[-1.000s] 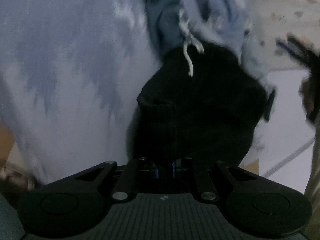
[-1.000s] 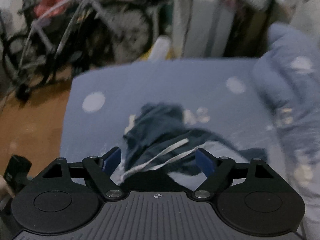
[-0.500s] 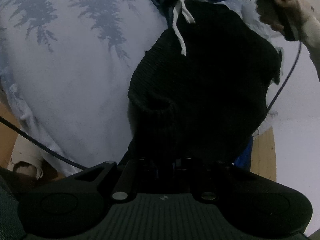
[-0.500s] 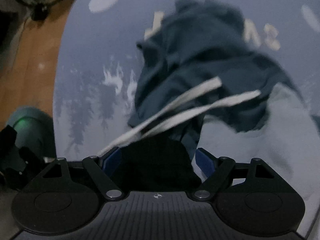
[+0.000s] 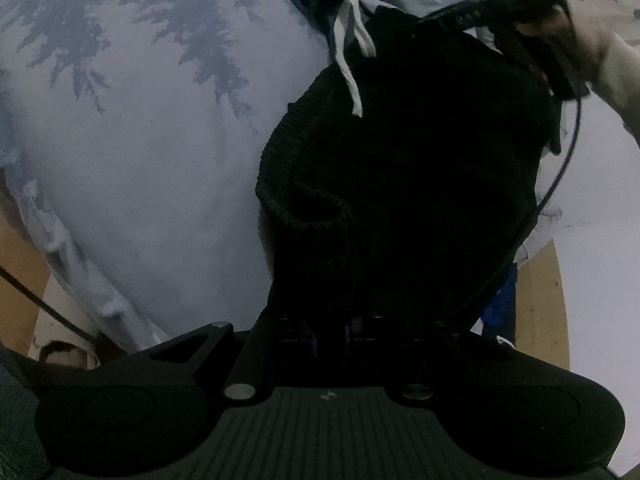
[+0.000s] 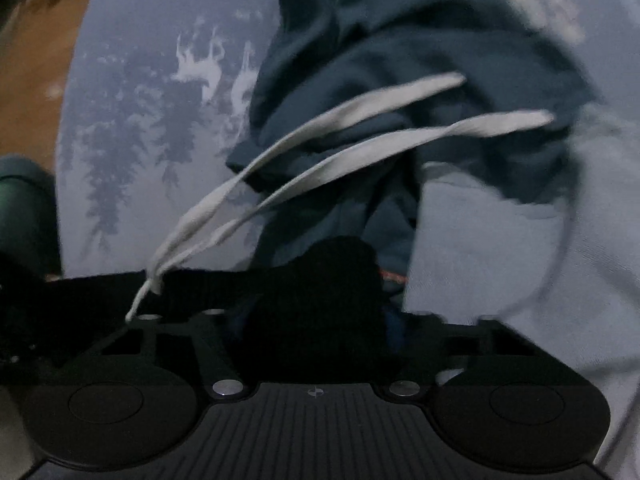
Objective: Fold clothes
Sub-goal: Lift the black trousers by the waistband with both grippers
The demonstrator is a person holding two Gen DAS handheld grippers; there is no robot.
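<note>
A black knitted garment (image 5: 400,168) hangs over the bed, stretched between both grippers. My left gripper (image 5: 330,328) is shut on its near edge. My right gripper (image 6: 316,312) is shut on another part of the black garment (image 6: 320,280); it also shows at the top right of the left wrist view (image 5: 532,12), held by a hand. A dark blue hoodie (image 6: 400,80) with two white drawstrings (image 6: 320,140) lies on the bed beyond, with a light grey garment (image 6: 500,240) beside it.
The bed cover (image 5: 140,140) is pale blue with a grey tree print. Wooden floor (image 6: 32,40) shows at the left past the bed's edge. A cable (image 5: 560,168) hangs from the right gripper.
My right gripper has come down close over the clothes and shut on the black garment. The left wrist view has tilted, and the right gripper has come into it at the top right.
</note>
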